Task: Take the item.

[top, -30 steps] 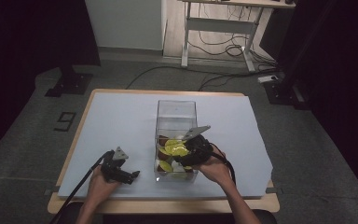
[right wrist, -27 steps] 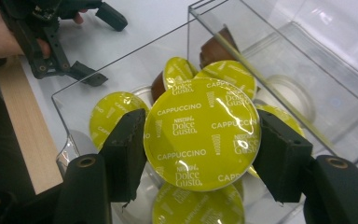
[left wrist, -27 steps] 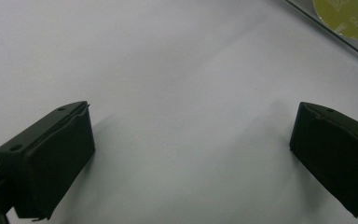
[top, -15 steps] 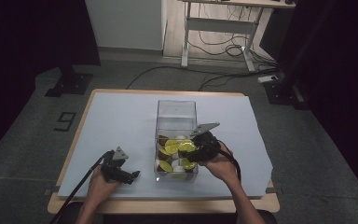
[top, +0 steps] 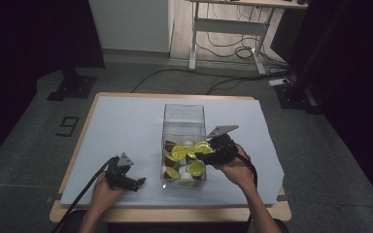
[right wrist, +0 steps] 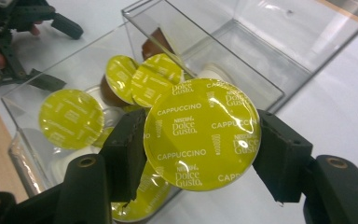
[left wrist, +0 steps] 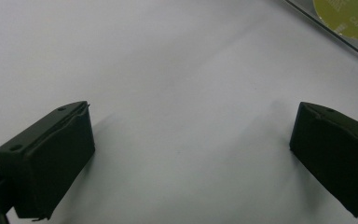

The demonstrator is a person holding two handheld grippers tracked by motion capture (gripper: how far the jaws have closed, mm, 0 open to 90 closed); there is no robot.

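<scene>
A wooden table [top: 77, 145] carries a pale mat [top: 126, 126]. On the mat, right of centre toward 5 o'clock, stands a clear box [top: 183, 112].

My right gripper [right wrist: 200, 144] has a coffee capsule [right wrist: 202, 133] between its jaws, above the right wall of the clear box [top: 183, 112]. The box stands mid-table [top: 126, 116], with more capsules [top: 179, 153] piled at its near end. My left gripper [top: 138, 183] rests on the table, left of the box and apart from it.
</scene>
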